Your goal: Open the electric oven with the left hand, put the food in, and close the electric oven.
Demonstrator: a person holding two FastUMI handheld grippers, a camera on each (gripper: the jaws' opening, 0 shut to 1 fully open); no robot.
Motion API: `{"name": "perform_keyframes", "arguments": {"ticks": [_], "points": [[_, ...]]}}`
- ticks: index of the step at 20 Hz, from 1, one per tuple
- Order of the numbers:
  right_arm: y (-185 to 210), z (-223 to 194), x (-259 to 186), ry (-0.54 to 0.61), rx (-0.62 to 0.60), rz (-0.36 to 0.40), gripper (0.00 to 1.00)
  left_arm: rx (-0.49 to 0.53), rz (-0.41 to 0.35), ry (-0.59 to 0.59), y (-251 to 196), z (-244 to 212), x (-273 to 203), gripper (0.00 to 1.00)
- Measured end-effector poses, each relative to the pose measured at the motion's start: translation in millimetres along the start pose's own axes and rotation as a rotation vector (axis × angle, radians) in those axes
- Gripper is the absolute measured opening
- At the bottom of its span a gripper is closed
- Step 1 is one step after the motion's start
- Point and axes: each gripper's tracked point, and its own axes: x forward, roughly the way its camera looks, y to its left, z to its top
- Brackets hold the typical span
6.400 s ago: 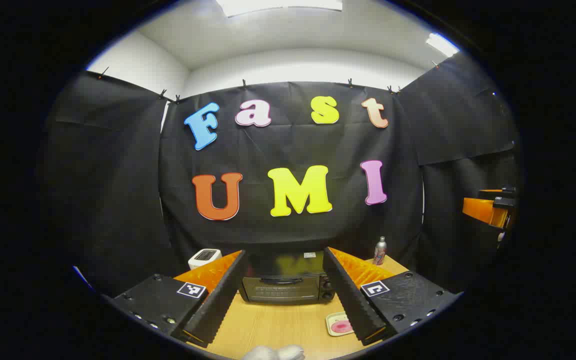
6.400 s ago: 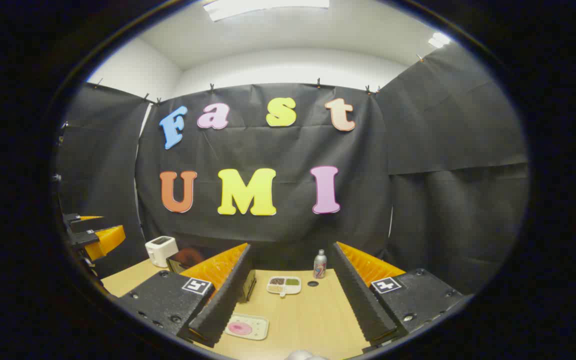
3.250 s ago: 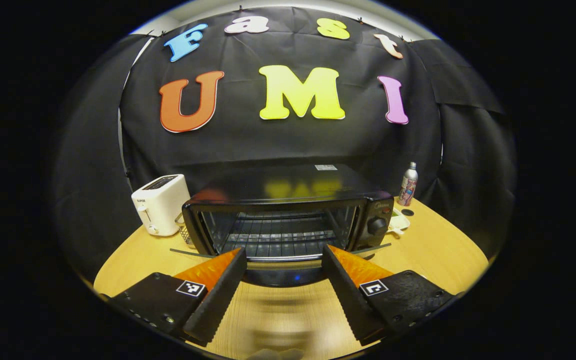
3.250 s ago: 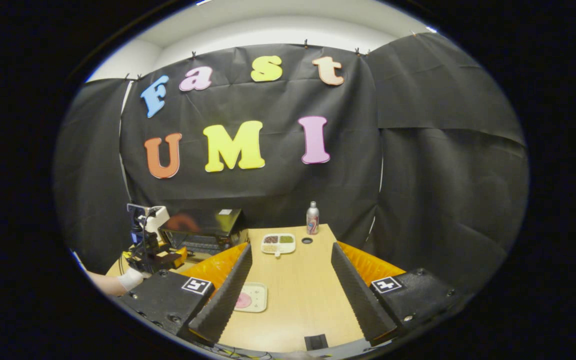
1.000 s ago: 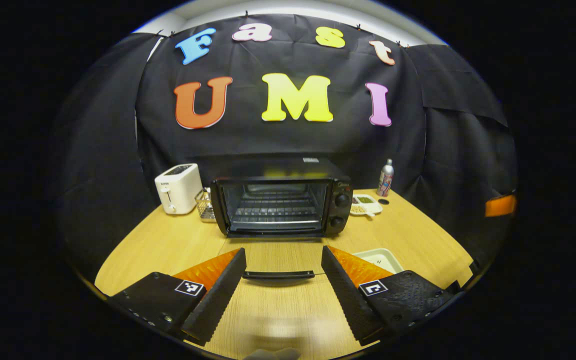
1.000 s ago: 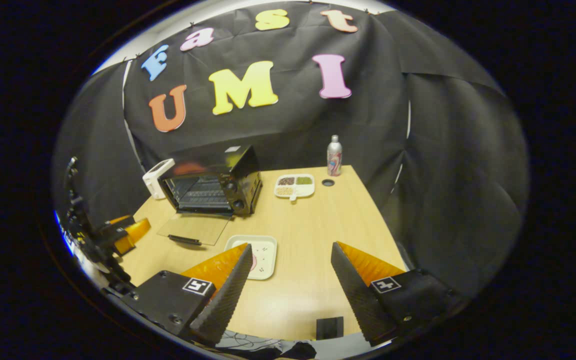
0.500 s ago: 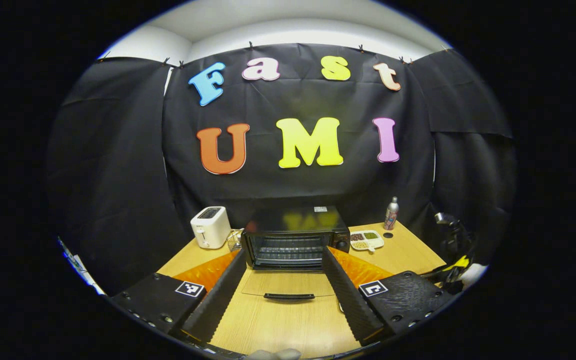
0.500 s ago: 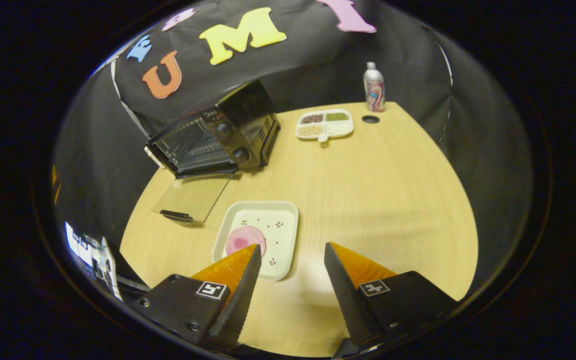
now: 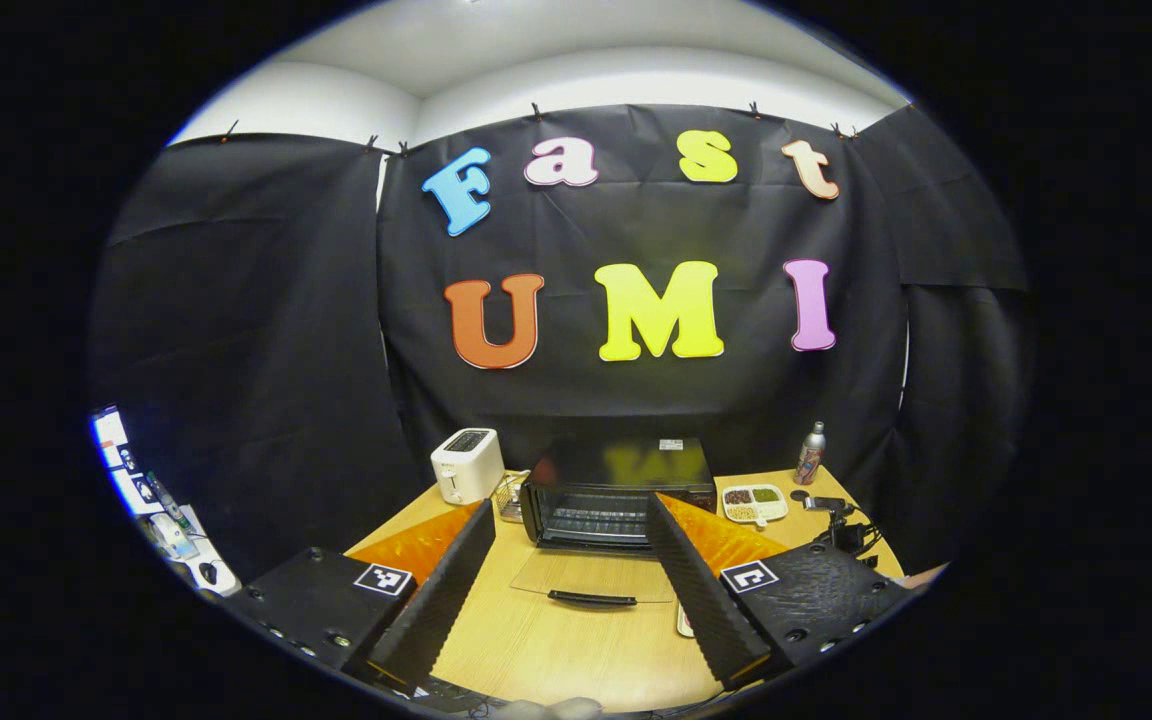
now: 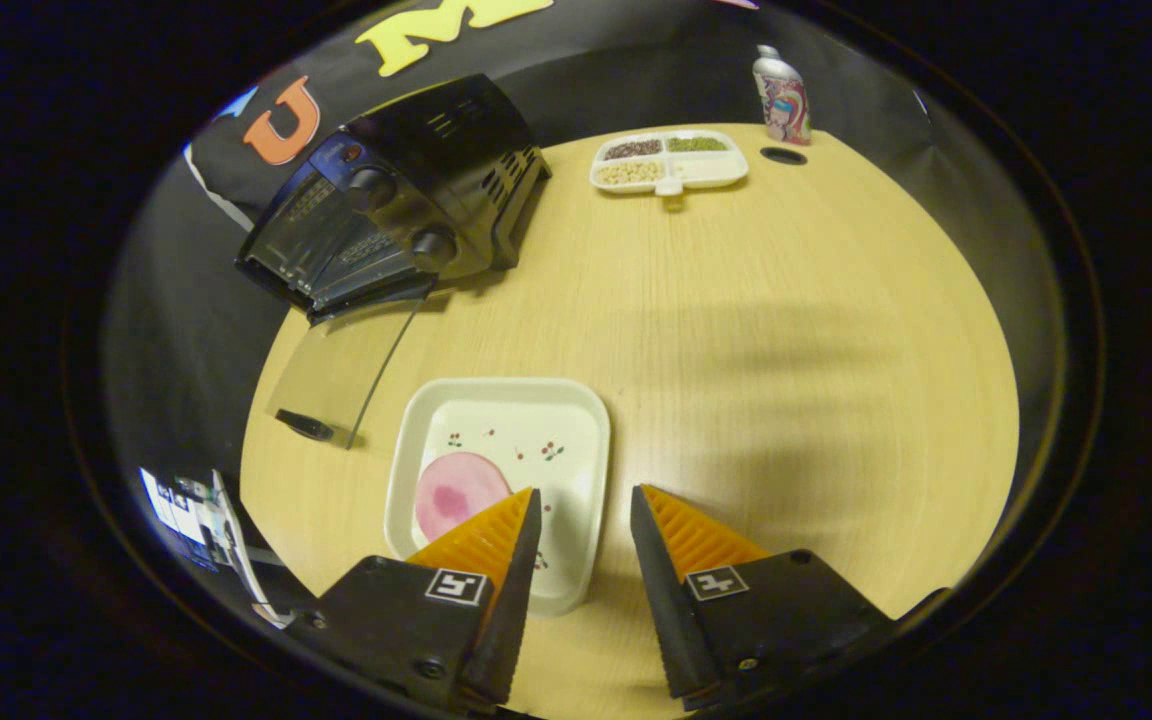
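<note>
The black electric oven (image 9: 621, 482) stands at the table's back with its glass door (image 9: 586, 572) folded down flat, handle toward me. My left gripper (image 9: 568, 505) hangs open and empty, well back from the door. In the right gripper view the oven (image 10: 406, 190) and its lowered door (image 10: 336, 365) lie at the upper left. A white square plate (image 10: 526, 420) holds a round pink slice of food (image 10: 456, 492). My right gripper (image 10: 584, 492) is open just above the plate's near right rim, its left finger over the plate beside the food.
A white toaster (image 9: 466, 464) stands left of the oven. A divided snack dish (image 10: 671, 160), a bottle (image 10: 782, 95) and a small table hole (image 10: 784, 155) sit at the back right. Bare wooden table (image 10: 786, 350) spreads right of the plate.
My left gripper has drawn back from the open oven. My right gripper has dropped toward the plate and its fingers have narrowed a little.
</note>
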Motion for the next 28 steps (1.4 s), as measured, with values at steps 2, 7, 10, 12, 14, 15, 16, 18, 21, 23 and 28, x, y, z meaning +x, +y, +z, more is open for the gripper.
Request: {"name": "perform_keyframes", "arguments": {"ticks": [2, 7, 10, 12, 14, 15, 16, 18, 21, 23, 28], "points": [[-1, -3, 3, 0.038, -0.003, -0.008, 0.43, -0.017, 0.032, 0.007, 5, -2, -3, 0.96], [-11, 1, 6, 0.064, 0.009, -0.045, 0.01, -0.027, 0.075, 0.018, 5, -3, -7, 0.96], [-10, 3, 7, 0.071, 0.026, 0.02, 0.01, -0.042, 0.077, 0.016, -2, -3, -3, 0.96], [-10, 4, 5, 0.069, 0.041, 0.068, 0.01, -0.044, 0.073, 0.017, -6, -3, -1, 0.96], [-9, 3, 5, 0.083, 0.094, 0.121, 0.01, -0.042, 0.07, 0.018, -8, -3, 0, 0.96], [-7, 4, 3, 0.086, 0.129, 0.157, 0.04, -0.041, 0.068, 0.019, -11, -3, 2, 0.96], [-5, 5, 1, 0.088, 0.156, 0.192, 0.04, -0.037, 0.064, 0.019, -12, -2, 3, 0.96], [-4, 7, -4, 0.072, 0.165, 0.232, 0.01, -0.035, 0.056, 0.017, -14, 0, 7, 0.96], [-3, 14, -14, 0.032, 0.182, 0.259, 0.01, -0.033, 0.045, 0.014, -12, 4, 14, 0.96], [-2, 24, -24, -0.008, 0.22, 0.261, 0.04, -0.031, 0.038, 0.005, -11, 7, 19, 0.96], [12, 51, -59, -0.113, 0.309, 0.276, 0.04, -0.012, 0.004, -0.029, -4, 14, 29, 0.96]]}}
